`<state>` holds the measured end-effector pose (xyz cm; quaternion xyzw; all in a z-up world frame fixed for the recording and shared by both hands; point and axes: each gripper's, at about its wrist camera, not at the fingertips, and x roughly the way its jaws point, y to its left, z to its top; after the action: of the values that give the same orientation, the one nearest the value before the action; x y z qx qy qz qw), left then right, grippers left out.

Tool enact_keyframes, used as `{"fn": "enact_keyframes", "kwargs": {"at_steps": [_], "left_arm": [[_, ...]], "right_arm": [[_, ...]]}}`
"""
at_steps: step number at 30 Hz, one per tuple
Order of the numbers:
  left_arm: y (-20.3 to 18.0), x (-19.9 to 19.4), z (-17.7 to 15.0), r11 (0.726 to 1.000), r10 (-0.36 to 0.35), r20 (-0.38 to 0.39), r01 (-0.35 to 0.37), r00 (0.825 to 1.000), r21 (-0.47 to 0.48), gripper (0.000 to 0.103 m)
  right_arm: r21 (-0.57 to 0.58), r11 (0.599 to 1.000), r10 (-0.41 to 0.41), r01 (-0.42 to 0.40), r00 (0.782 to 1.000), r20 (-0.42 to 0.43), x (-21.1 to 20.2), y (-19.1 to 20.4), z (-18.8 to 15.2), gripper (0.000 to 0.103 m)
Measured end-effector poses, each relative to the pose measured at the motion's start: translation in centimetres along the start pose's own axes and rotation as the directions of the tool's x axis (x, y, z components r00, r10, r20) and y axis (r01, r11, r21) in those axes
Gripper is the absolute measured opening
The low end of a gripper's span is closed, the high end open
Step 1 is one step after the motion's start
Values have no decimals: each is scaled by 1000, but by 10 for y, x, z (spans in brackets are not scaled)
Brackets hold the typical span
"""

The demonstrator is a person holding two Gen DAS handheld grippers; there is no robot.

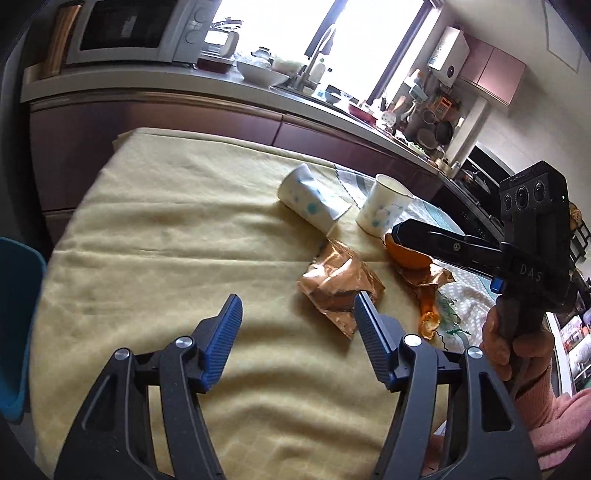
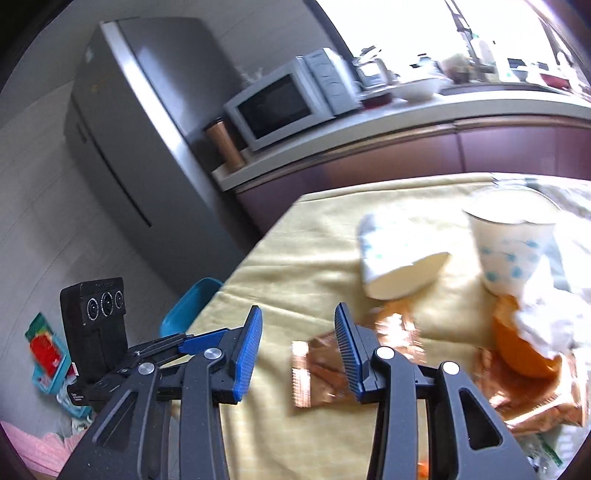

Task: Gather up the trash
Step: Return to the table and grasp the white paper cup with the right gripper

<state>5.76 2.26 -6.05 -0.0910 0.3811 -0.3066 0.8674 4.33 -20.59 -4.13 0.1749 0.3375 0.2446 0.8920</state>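
On the yellow tablecloth [image 1: 166, 229] lie a crumpled copper foil wrapper [image 1: 336, 284] [image 2: 317, 373], a tipped paper cup [image 1: 310, 201] [image 2: 399, 258] with blue dots, an upright paper cup [image 1: 384, 210] [image 2: 513, 243], an orange peel [image 1: 406, 258] [image 2: 517, 350], a second foil wrapper [image 1: 428, 280] [image 2: 535, 398] and a white tissue [image 2: 546, 321]. My left gripper [image 1: 295, 317] is open over the cloth, with the copper wrapper just beyond its right finger. My right gripper [image 2: 297, 325] [image 1: 399, 232] is also open and holds nothing. It hovers over the peel, with the copper wrapper behind its right finger.
A kitchen counter [image 1: 221, 92] with a microwave [image 1: 129, 29] [image 2: 280, 103], bowls and a sink runs behind the table. A grey fridge [image 2: 140, 129] stands at the left. A teal chair [image 1: 18, 314] [image 2: 188, 306] sits at the table's left edge. A hand [image 1: 517, 343] in a pink sleeve holds the right gripper.
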Motion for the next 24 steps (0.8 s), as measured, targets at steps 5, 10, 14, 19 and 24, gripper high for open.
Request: {"fn": "enact_keyframes", "kwargs": {"at_steps": [5,10,14,19,24], "left_arm": [[-14,35,5,1000,0,-67,2,998,24,66],[-20,59,13,999,26,-113,-22,993,33,67],[-20,68,18,999,30,-138,-25,990,36,67],[-26,76,21,998,44,-160,-35,986,61,66],[-32,76,19,995,64,-163,-51,985,82,64]], "right_arm": [[68,997,-32,32,999,9,-14,-34,-12,39],[91,995,-31,29,999,11,-15,-51,-16,39],[98,995,-21,20,1000,10,-13,-52,-18,39],[108,994,-4,3,1000,6,-7,-54,-17,39],[126,992,14,-14,1000,1,3,-56,-12,39]]}}
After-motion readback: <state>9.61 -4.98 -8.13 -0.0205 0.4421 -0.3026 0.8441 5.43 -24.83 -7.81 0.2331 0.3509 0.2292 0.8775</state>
